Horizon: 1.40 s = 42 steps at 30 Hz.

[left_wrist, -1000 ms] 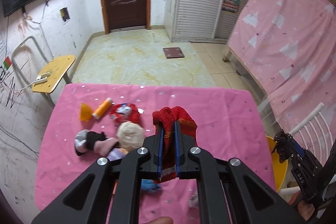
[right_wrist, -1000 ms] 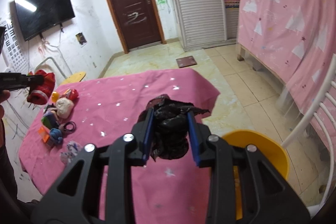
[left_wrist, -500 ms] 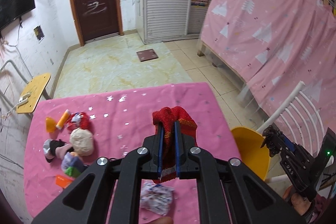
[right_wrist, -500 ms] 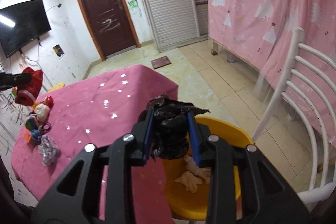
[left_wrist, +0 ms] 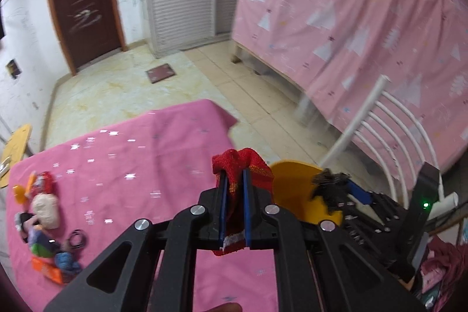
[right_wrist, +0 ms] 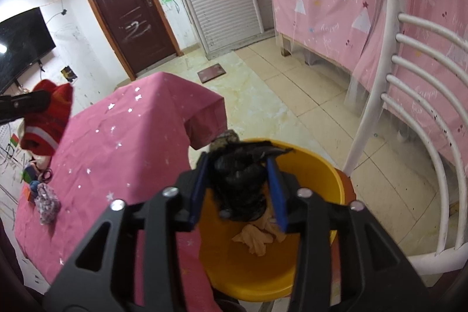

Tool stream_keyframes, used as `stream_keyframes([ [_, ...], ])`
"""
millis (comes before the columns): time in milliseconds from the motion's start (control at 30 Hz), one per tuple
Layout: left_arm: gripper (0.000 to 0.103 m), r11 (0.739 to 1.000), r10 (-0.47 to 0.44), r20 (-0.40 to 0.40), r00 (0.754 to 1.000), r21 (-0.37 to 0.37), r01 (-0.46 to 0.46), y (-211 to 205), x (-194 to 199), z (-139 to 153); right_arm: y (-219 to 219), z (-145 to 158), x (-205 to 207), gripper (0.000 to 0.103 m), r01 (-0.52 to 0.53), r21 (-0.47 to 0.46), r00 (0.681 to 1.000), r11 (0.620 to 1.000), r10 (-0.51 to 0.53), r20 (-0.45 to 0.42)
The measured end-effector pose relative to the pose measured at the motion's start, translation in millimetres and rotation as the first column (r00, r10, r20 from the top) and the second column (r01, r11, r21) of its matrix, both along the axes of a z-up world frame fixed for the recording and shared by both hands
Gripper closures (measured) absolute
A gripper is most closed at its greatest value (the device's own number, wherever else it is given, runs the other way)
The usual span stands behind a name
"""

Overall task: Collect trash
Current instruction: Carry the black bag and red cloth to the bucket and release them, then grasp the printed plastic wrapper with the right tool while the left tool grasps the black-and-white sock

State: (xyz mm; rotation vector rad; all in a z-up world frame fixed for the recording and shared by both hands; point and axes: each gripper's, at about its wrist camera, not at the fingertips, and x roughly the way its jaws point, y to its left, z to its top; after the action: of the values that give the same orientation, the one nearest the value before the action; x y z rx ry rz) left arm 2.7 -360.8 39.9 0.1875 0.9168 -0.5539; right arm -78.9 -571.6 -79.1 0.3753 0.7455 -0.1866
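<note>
My left gripper (left_wrist: 234,180) is shut on a red knitted cloth (left_wrist: 257,168) and holds it over the right end of the pink-covered table (left_wrist: 140,165). It also shows at the left of the right wrist view (right_wrist: 49,113). My right gripper (right_wrist: 239,174) is shut on a crumpled black plastic bag (right_wrist: 239,183), held right above the yellow basin (right_wrist: 321,171). A beige rag (right_wrist: 257,239) lies inside the basin. The right gripper with the bag also shows in the left wrist view (left_wrist: 333,189) over the basin (left_wrist: 292,189).
A pile of small items (left_wrist: 44,212) lies at the table's left end, with a grey wad (right_wrist: 46,198) nearby. A white slatted chair (right_wrist: 415,107) stands right of the basin. A pink curtain (left_wrist: 365,19) hangs behind it.
Both grippers have swung right, away from the table. The right one with the black bag went from over the table to above the yellow basin. The left one followed with the red cloth.
</note>
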Motion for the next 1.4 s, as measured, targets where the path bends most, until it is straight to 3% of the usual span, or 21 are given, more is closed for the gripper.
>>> stream_keyframes([
  [367, 0.100, 0.989, -0.135, -0.005, 0.991, -0.062, 0.135, -57, -19, -13, -22, 6, -26, 0.054, 0.059, 0.001, 0.998, 0.998, -0.059, 0.015],
  [467, 0.086, 0.982, -0.172, -0.033, 0.985, -0.080, 0.168, -64, -23, -14, -24, 8, -33, 0.050, 0.078, -0.008, 0.997, 0.997, -0.078, 0.011],
  [567, 0.052, 0.981, -0.178, -0.032, 0.983, -0.082, 0.175, -64, -27, -14, -23, 10, -37, 0.050, 0.083, -0.017, 0.996, 0.996, -0.083, 0.006],
  [600, 0.048, 0.982, -0.175, -0.031, 0.984, -0.084, 0.172, -63, -28, -14, -22, 11, -39, 0.050, 0.083, -0.020, 0.997, 0.996, -0.083, 0.005],
  [833, 0.044, 0.986, -0.130, -0.016, 0.991, -0.109, 0.127, -35, -23, -2, 0, 24, -30, 0.050, 0.036, -0.051, 0.999, 0.998, -0.036, 0.016],
  [1067, 0.038, 0.990, -0.086, 0.001, 0.996, -0.114, 0.086, 4, -12, 9, 48, 34, -4, 0.050, -0.074, -0.098, 0.997, 0.992, 0.074, -0.003],
  [1400, 0.035, 0.992, 0.059, 0.051, 0.997, -0.114, -0.053, 92, 13, 27, 127, 44, 35, 0.049, -0.240, -0.125, 0.971, 0.963, 0.240, -0.017],
])
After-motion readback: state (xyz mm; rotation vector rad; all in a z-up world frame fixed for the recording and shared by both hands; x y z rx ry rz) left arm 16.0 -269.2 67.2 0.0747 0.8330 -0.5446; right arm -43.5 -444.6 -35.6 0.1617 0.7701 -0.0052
